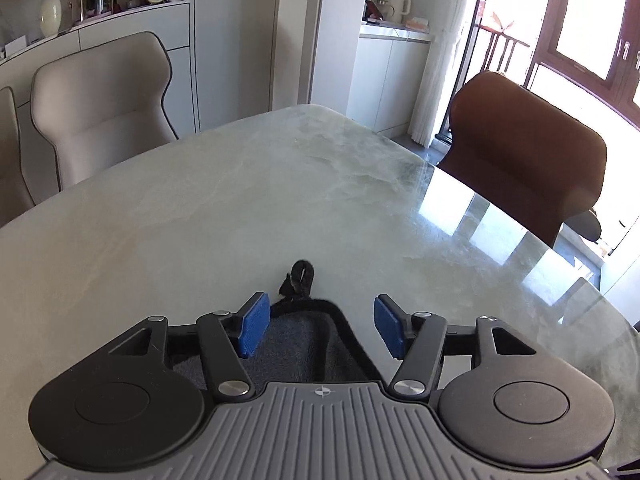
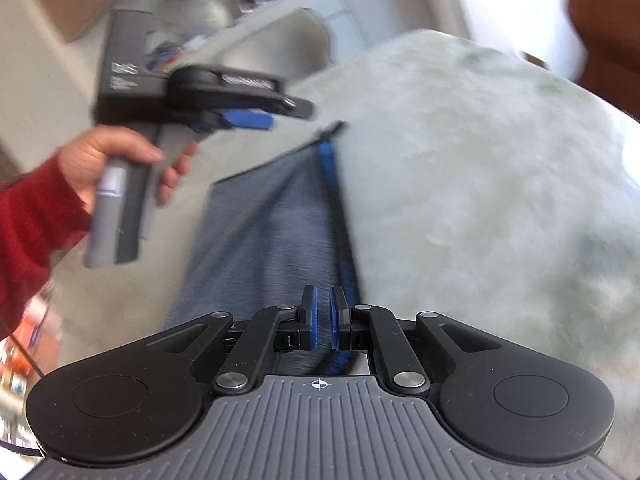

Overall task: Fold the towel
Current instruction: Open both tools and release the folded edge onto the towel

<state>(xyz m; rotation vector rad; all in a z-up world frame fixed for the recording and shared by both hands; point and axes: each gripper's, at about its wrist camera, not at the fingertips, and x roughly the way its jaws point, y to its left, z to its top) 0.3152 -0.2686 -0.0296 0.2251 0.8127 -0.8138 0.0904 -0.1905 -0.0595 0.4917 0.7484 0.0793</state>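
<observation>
A grey towel (image 2: 264, 232) with a dark blue-black hem lies on the marble table (image 2: 460, 168). My right gripper (image 2: 323, 312) is nearly shut, its blue pads pinching the towel's near edge by the hem. In the left wrist view the towel's far corner (image 1: 308, 328) with a black hanging loop (image 1: 300, 278) lies below my left gripper (image 1: 321, 326), which is open with its blue pads apart and touching nothing. The left gripper also shows in the right wrist view (image 2: 244, 114), held by a hand in a red sleeve above the towel's far end.
A beige chair (image 1: 104, 104) stands at the table's far left side and a brown chair (image 1: 528, 148) at the far right. A white sideboard (image 1: 120, 28) with a vase and clock runs behind. The right wrist view is motion-blurred.
</observation>
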